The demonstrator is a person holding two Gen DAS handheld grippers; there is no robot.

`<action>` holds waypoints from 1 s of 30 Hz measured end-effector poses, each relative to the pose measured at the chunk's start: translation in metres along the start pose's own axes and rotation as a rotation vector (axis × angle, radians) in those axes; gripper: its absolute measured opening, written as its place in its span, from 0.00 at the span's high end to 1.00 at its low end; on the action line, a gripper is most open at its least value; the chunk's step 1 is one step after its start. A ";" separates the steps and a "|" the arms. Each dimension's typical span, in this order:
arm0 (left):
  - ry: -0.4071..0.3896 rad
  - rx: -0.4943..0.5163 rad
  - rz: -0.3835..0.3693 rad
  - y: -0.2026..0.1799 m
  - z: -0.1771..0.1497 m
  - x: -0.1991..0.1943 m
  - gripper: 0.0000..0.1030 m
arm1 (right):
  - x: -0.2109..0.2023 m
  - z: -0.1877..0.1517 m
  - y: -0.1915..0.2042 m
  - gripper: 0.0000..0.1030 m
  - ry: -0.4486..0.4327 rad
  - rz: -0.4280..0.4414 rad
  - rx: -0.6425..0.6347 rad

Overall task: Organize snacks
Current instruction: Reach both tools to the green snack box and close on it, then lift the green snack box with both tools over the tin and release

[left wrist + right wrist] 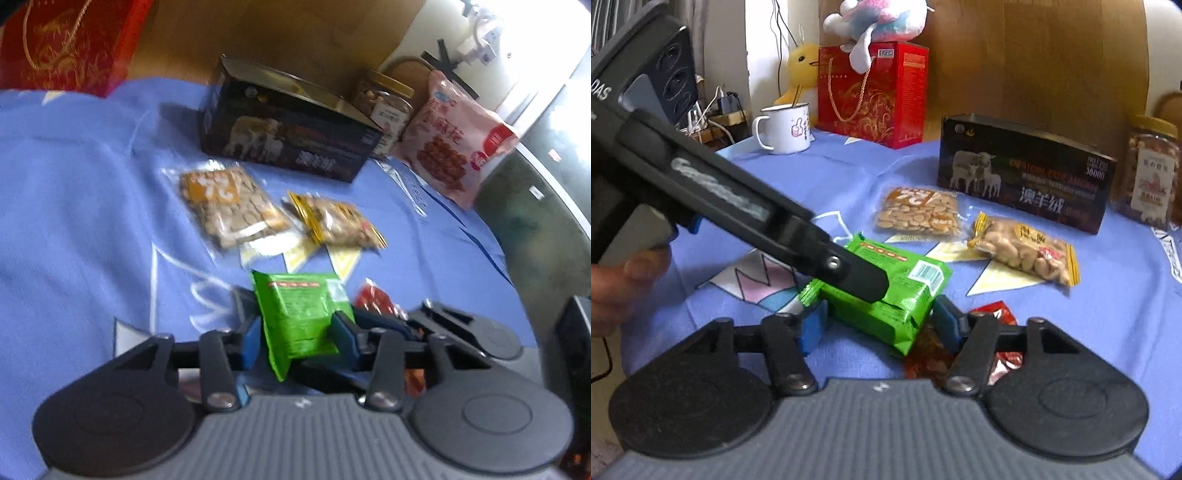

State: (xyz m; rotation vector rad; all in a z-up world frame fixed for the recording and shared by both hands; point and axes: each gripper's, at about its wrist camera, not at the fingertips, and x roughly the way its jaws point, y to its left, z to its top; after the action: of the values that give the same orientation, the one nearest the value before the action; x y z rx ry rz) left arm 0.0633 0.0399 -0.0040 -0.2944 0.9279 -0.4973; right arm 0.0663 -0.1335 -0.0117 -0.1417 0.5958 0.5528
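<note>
A green snack packet (pixel 299 314) is clamped between the blue pads of my left gripper (pixel 299 336), which is shut on it. In the right wrist view the same green packet (pixel 886 291) spans the gap of my right gripper (pixel 879 325), whose two blue pads touch its ends. The left gripper's black finger (pixel 860 277) lies across the top of the packet, coming in from the upper left. A red packet (pixel 997 314) lies on the cloth just under and right of the green one. Its lower part is hidden by the right gripper.
On the blue cloth (pixel 1108 314) lie an orange-labelled nut pack (pixel 918 212) and a yellow-edged nut pack (pixel 1023 251). Behind them stand a black box (pixel 1023 181), a nut jar (pixel 1152 173), a pink bag (pixel 454 140), a red gift bag (pixel 871 92) and a white mug (pixel 785 127). A hand (pixel 613 288) holds the left gripper.
</note>
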 end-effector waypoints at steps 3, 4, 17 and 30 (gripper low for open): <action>-0.033 0.012 -0.034 -0.002 0.024 -0.006 0.64 | -0.004 0.009 -0.011 0.52 -0.044 0.010 0.064; -0.049 0.023 -0.039 -0.005 0.035 -0.007 0.64 | -0.006 0.014 -0.016 0.52 -0.070 0.006 0.070; -0.172 0.073 0.079 -0.017 0.189 0.061 0.60 | 0.057 0.133 -0.137 0.48 -0.162 -0.046 0.235; -0.101 -0.083 0.057 0.044 0.092 0.001 0.53 | 0.038 0.073 -0.116 0.55 -0.054 0.204 0.442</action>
State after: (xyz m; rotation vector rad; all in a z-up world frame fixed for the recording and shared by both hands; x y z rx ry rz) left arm 0.1516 0.0789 0.0281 -0.3645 0.8570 -0.3887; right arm 0.1903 -0.1937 0.0237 0.3535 0.6706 0.6073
